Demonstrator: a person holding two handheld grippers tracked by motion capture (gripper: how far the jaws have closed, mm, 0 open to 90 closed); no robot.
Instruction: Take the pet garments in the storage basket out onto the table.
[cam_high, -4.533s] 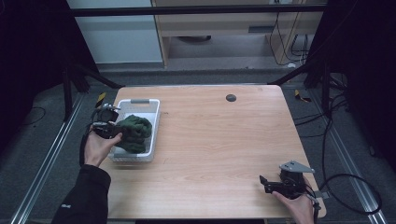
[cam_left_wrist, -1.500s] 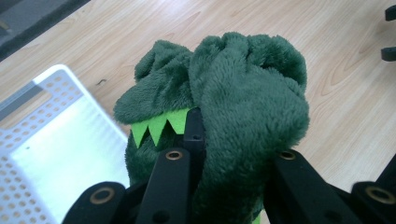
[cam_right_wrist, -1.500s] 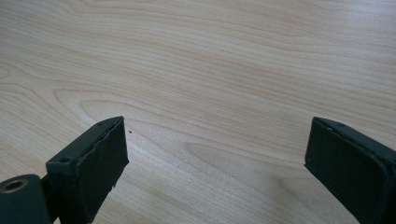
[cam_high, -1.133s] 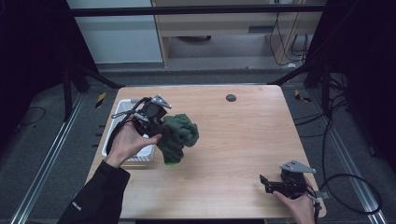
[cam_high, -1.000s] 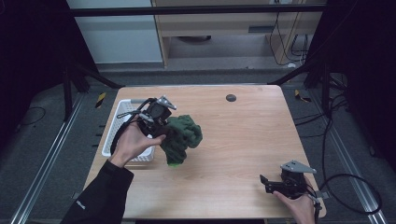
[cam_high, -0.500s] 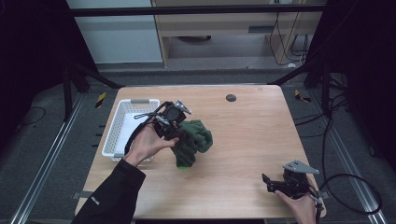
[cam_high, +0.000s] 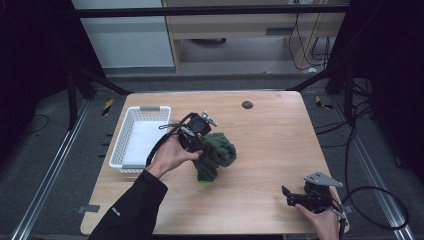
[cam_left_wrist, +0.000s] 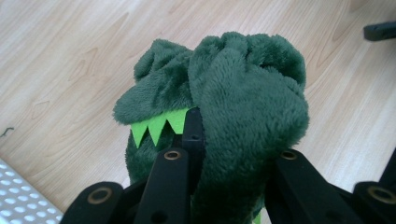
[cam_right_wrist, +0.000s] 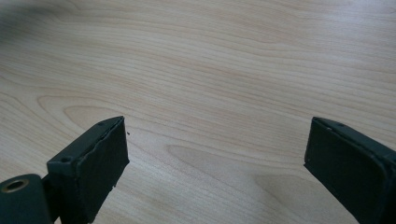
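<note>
Over the middle of the table (cam_high: 280, 150) I am holding a green plush toy (cam_high: 216, 155) in my left gripper (cam_high: 196, 136), its lower end hanging close to the wood or just touching it; I cannot tell which. In the left gripper view the two black jaws are pinching a thick fold of the toy's fur between them, with a strip of bright green felt teeth (cam_left_wrist: 156, 126) showing just beside the left jaw. To my judgement the toy is handling as something light and very soft: it is sagging and bunching around the jaws instead of keeping a shape, so it is not likely to break or slip easily, but it is likely to swing and flop when I am moving it. A deep bite into a thick roll of the body, as I am taking now, seems the safest hold; the thin felt teeth look too flimsy to grab.

My left hand (cam_high: 167, 157) is reaching in from the lower left, forearm angled up across the table, gripper tipped forward and down over the toy. The white basket (cam_high: 131, 150) is sitting well apart to the left, near the table's left edge. My right gripper (cam_high: 295, 196) is resting low at the near right corner, jaws spread wide over bare wood, gripping nothing.
</note>
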